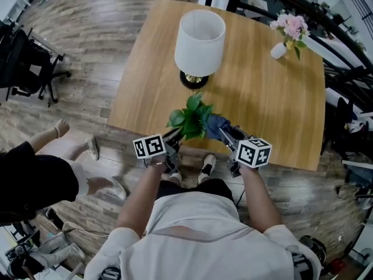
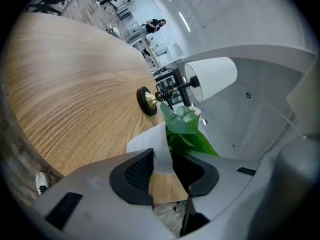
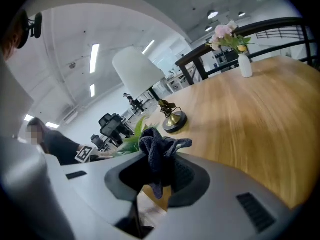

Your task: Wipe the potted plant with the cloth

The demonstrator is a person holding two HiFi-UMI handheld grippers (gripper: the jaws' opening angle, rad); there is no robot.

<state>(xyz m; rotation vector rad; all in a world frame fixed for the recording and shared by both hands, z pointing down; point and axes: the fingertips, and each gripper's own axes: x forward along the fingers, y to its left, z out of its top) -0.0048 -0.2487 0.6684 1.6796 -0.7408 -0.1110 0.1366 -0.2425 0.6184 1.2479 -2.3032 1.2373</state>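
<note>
Two grippers work the potted plant, which stands at the near edge of the wooden table, just in front of the person. The left gripper comes in from the plant's left. In its own view the jaws sit on the wall of the white pot, one pad outside it and the other on the leaf side, apparently clamped there. This is most likely to keep the light pot from sliding or tipping while the leaves are rubbed.

The right gripper has its jaws closed on a dark blue cloth. The cloth is bunched so that a wad sticks out past the fingertips, right beside the foliage. That leaves soft fabric, not hard plastic, to meet the leaves.

The pot holds a small plant with broad green leaves. Its soil cannot be made out. Farther back stand a lamp with a white shade and a small white vase holding pink flowers, well apart from the work.
</note>
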